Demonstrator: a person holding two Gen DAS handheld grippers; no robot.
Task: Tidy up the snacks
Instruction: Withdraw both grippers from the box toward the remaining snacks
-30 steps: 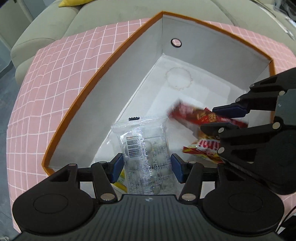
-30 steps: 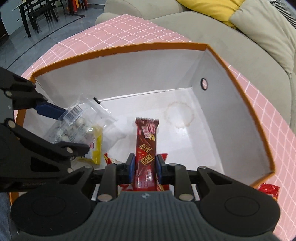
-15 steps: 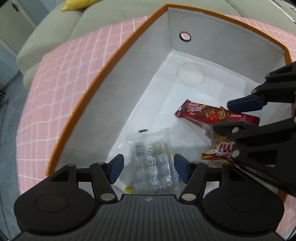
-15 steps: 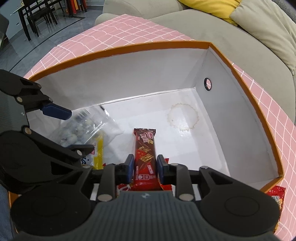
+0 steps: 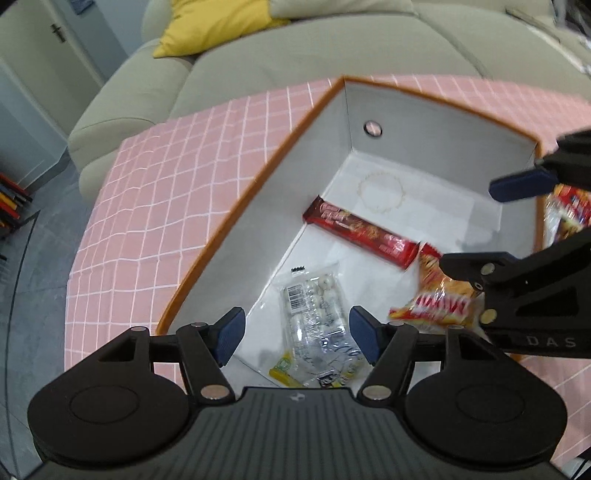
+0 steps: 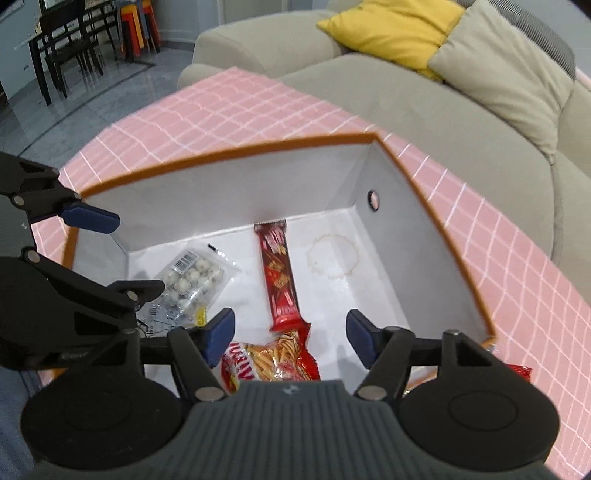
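**Now both grippers hang open over the snack box**

Both tools sit above an orange-rimmed cardboard box with grey inner walls [image 5: 258, 221] [image 6: 221, 184], which stands on a pink tablecloth with a white grid [image 5: 166, 192] [image 6: 240, 107].

Left gripper [image 5: 297, 332]: its jaws have just been opening further and stand wide, pads clear of everything. Below it, on the box floor near the left wall, lies a clear plastic bag of small white round sweets with a barcode label [image 5: 314, 314] [image 6: 192, 280], a yellow-edged packet partly tucked under it.

Right gripper [image 6: 290, 334]: its jaws have just been opening and nothing is between them. A long dark-red wrapped chocolate bar [image 6: 279, 277] [image 5: 364, 236] lies flat on the floor ahead of it, one end toward the far wall. Nearer the camera, a red and yellow crinkled snack packet showing printed sticks [image 6: 271, 360] [image 5: 436, 295] touches the bar's near end.

A faint ring-shaped stain [image 6: 334, 256] marks the white floor beside the bar. Outside the box, by its right corner, another red wrapper [image 6: 521, 371] peeks out. A beige sofa with a yellow cushion [image 6: 391, 33] stands behind the table.
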